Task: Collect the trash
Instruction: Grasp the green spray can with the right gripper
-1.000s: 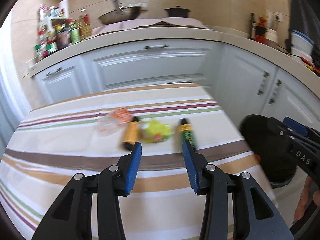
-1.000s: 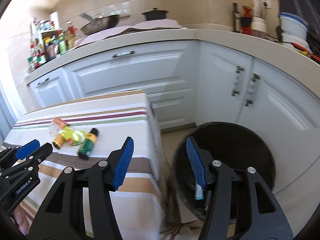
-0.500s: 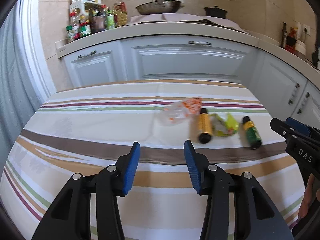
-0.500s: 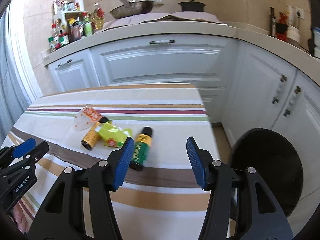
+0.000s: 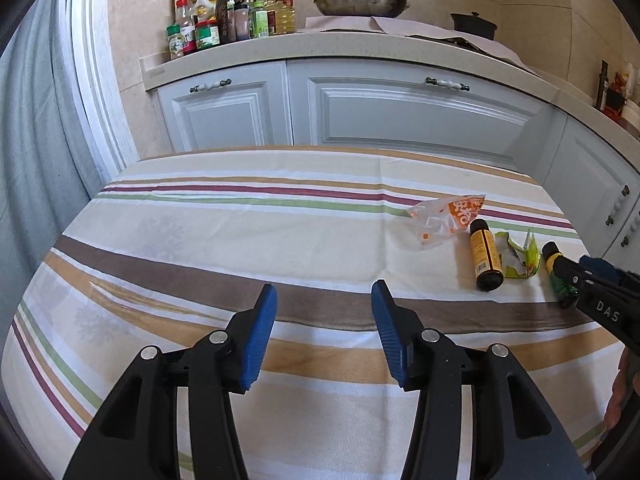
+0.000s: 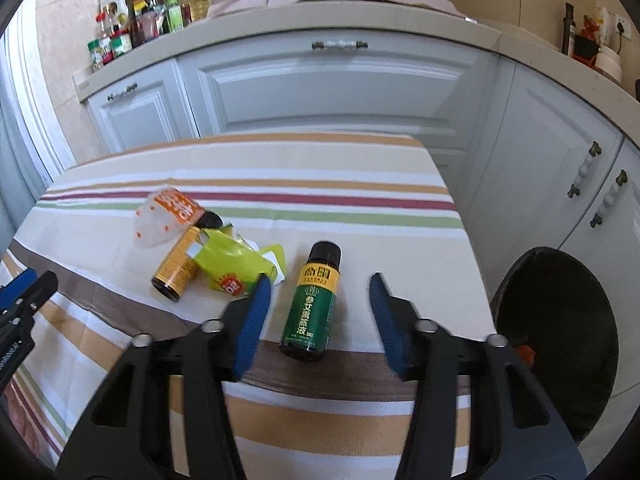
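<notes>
Trash lies on the striped tablecloth (image 6: 340,196): a green bottle (image 6: 313,306), a yellow bottle (image 6: 179,264), a crumpled yellow-green wrapper (image 6: 228,258) and a clear orange-printed bag (image 6: 166,216). My right gripper (image 6: 316,308) is open, its blue fingers on either side of the green bottle, not touching it. My left gripper (image 5: 322,324) is open and empty over the table's near middle, left of the trash. In the left wrist view the yellow bottle (image 5: 485,254), wrapper (image 5: 518,256), bag (image 5: 448,218) and green bottle (image 5: 556,270) lie at the right.
A black trash bin (image 6: 560,344) stands on the floor right of the table. White cabinets (image 6: 328,92) and a counter with condiment bottles (image 5: 224,20), a wok (image 5: 362,0) and a black pot (image 5: 472,24) run behind. A curtain (image 5: 32,140) hangs at the left.
Both grippers have swung left from the bin toward the table. The right gripper has closed in on the green bottle, now between its fingers. Both stay open.
</notes>
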